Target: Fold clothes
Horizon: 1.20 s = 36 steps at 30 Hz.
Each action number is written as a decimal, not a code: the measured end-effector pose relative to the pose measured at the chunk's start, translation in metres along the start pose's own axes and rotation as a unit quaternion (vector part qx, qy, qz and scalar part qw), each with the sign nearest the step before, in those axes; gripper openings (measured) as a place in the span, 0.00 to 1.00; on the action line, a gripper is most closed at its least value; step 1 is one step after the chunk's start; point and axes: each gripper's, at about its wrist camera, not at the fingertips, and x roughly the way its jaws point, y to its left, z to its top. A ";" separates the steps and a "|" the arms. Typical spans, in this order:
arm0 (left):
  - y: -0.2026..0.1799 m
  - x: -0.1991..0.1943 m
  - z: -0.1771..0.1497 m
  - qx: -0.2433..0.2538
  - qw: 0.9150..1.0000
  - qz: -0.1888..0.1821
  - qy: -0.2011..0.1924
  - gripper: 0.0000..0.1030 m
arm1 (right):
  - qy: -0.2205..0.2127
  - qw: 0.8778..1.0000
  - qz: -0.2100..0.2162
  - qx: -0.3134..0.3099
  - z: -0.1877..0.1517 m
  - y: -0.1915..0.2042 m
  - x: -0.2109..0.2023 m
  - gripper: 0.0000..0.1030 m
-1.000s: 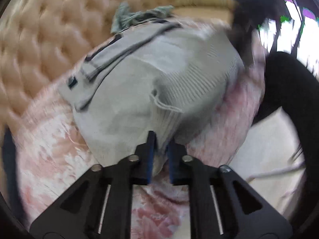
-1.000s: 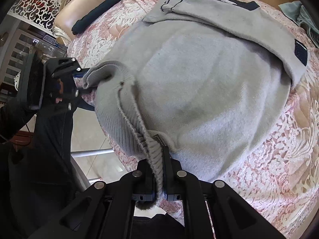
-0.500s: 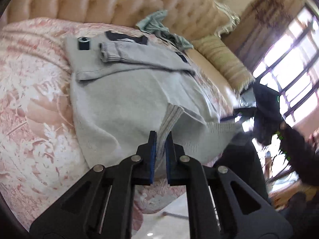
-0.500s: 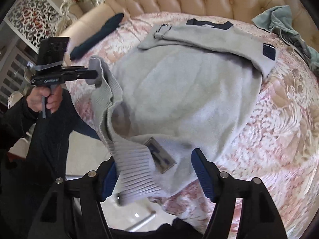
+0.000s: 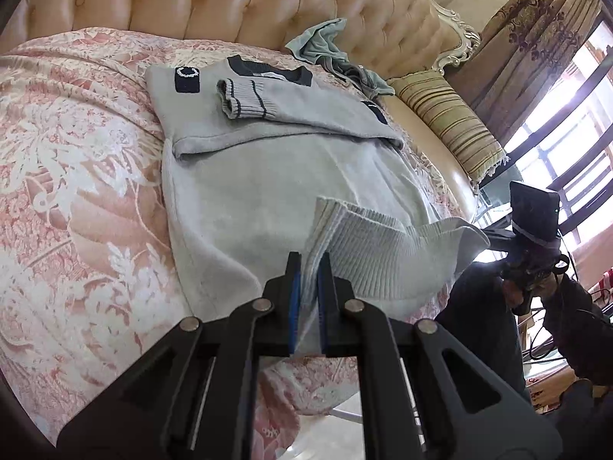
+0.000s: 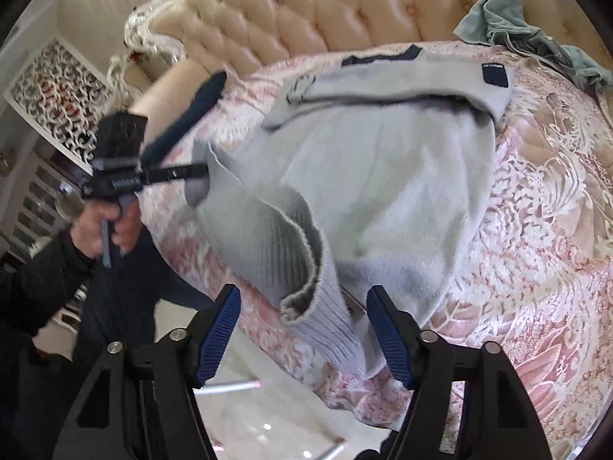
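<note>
A grey sweater (image 5: 268, 176) lies on the pink floral bedspread (image 5: 76, 191), sleeves folded across its chest. My left gripper (image 5: 309, 264) is shut on the ribbed hem (image 5: 367, 245) and lifts one corner off the bed edge. In the right wrist view that same gripper (image 6: 199, 170) pinches the hem's far corner, held by a hand (image 6: 95, 226). My right gripper (image 6: 302, 303) has its jaws apart and closing. The other end of the hem (image 6: 318, 306) droops loose between the blue pads (image 6: 220, 326), and neither pad presses on it.
A tufted cream headboard (image 5: 230, 4) backs the bed. A teal garment (image 5: 325, 44) is bunched by it, near a striped cushion (image 5: 448, 119). A dark blue item (image 6: 191, 115) lies on the bed's left side. Glossy floor (image 6: 268, 414) shows below the bed edge.
The right gripper, shut on the hem a second ago, has let go and opened wide, then narrowed a little. The left gripper rolled and swung across, keeping its grip on the hem.
</note>
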 end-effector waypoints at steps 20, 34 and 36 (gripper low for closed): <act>-0.020 0.011 -0.012 0.068 0.997 0.010 0.038 0.16 | -0.010 0.994 -0.014 0.111 -0.011 -0.021 0.002 0.06; -0.018 0.026 -0.007 0.075 0.995 0.024 0.054 0.06 | -0.007 0.995 -0.035 0.095 -0.015 -0.017 0.009 0.12; -0.015 0.021 -0.007 0.063 0.997 0.020 0.047 0.06 | -0.012 0.995 -0.032 0.092 -0.016 -0.016 0.009 0.12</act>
